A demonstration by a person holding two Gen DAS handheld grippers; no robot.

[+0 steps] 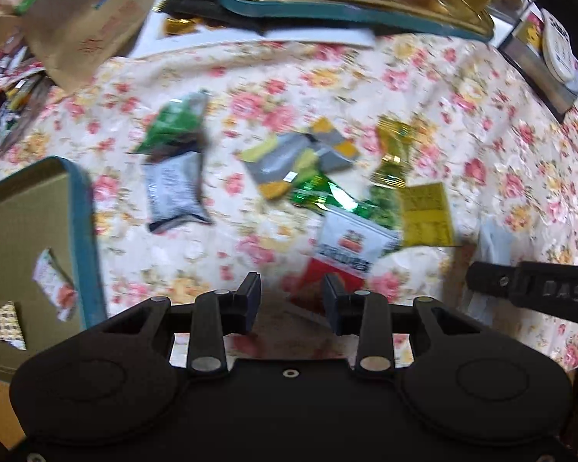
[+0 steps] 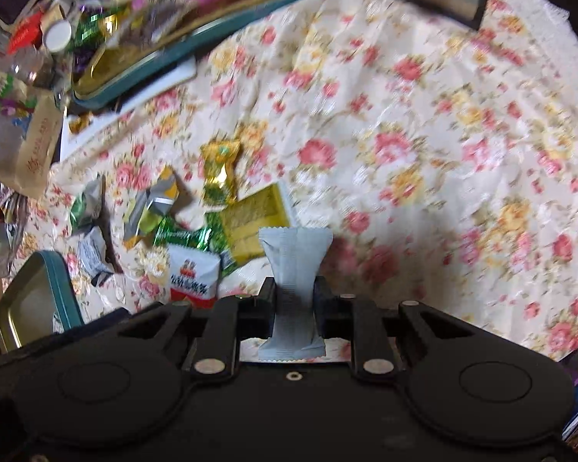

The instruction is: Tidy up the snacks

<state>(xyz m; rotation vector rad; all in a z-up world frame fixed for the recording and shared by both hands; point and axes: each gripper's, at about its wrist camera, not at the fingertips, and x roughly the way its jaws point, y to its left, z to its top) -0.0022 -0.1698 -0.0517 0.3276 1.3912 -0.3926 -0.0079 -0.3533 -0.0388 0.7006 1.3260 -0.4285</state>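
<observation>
The floral tablecloth over the bench looks like woven cloth with a slight sheen, creased in places. The gold candy wrapper and green wrapper are glossy, crinkled foil, while the grey packet is matt, smooth plastic film. The teal-rimmed tin has dull metal inside; both grippers are matt black plastic.

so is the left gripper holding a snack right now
No, the left gripper is open with nothing between its fingers, hovering over the floral tablecloth.
</observation>
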